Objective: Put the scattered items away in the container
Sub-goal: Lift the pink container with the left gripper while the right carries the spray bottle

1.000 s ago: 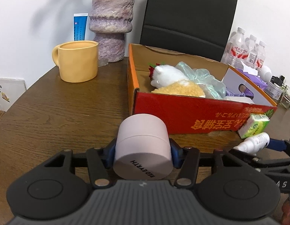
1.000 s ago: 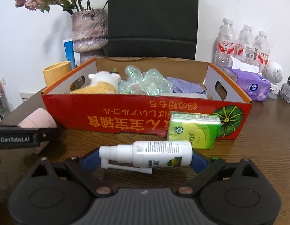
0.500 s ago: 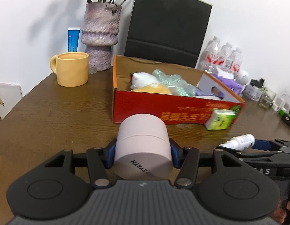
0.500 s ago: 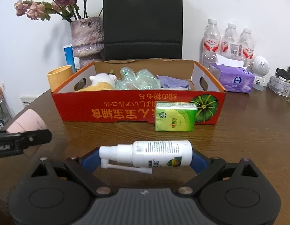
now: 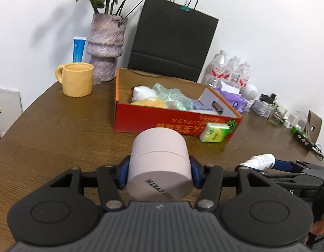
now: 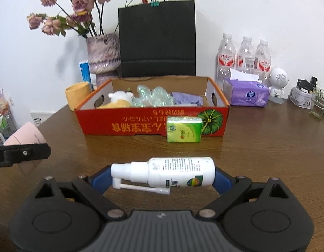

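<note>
While both hands hang above the brown table [image 6: 256, 147], each gripper has something in it. The left gripper [image 5: 159, 171] has its jaws about half open, squeezing a round pink jar [image 5: 159, 168] from both sides. The right gripper [image 6: 162, 174] has its jaws wide, pressing on the two ends of a white spray bottle [image 6: 172, 172] that lies sideways. The red cardboard box [image 6: 141, 124] sits in front of both grippers, well apart from them, with a plush toy [image 6: 120, 99] and crinkly plastic inside. A green tissue pack [image 6: 184, 132] leans on the box's front wall. Only the right view shows the purple tissue pack [image 6: 245, 94] to the right of the box clearly. Only the left view shows the whole yellow mug [image 5: 77, 82], to the left of the box.
</note>
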